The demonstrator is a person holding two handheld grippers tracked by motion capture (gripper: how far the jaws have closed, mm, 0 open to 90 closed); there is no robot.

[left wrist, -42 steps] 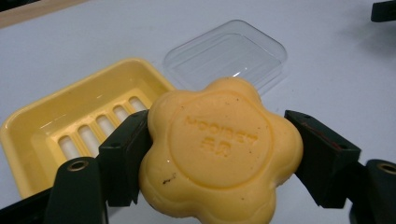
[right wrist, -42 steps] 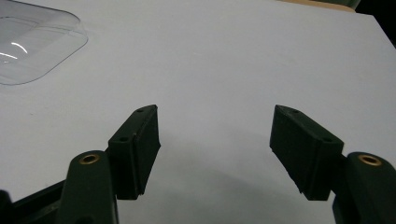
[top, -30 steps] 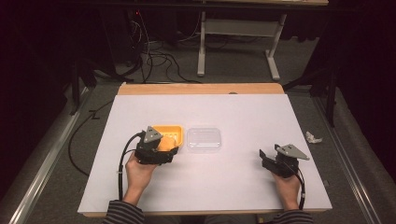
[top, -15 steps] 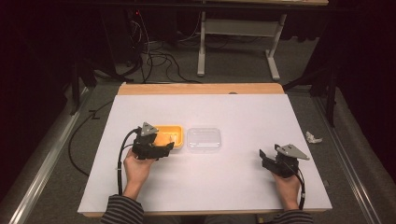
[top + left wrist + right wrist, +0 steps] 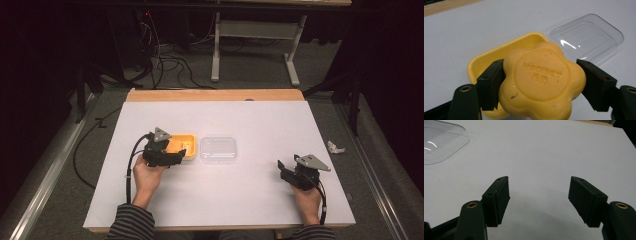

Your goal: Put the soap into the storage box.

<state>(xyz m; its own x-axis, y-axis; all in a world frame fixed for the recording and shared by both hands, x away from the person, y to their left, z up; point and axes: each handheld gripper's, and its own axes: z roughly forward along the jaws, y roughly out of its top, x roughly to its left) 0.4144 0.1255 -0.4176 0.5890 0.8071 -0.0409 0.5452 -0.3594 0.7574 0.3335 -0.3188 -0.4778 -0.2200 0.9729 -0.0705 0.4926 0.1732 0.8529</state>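
Note:
A yellow flower-shaped soap (image 5: 540,82) with stamped letters sits between the two jaws of my left gripper (image 5: 540,86), which is shut on it. The soap hangs over the near edge of a yellow dish (image 5: 499,53). In the high view the left gripper (image 5: 176,154) is at the dish (image 5: 180,141), left of the table's middle. A clear plastic lid (image 5: 218,149) lies flat just right of the dish, also seen as the lid (image 5: 587,37) and lid (image 5: 439,143). My right gripper (image 5: 539,200) is open with nothing between its jaws, low over bare table at the right gripper (image 5: 284,170).
The white table top (image 5: 250,120) has a wooden strip along its far edge. A crumpled white scrap (image 5: 335,147) lies on the floor off the right edge. Cables and a metal frame stand on the floor behind the table.
My left gripper has moved slightly forward and left at the yellow dish, still holding the soap. The right gripper has stayed where it was.

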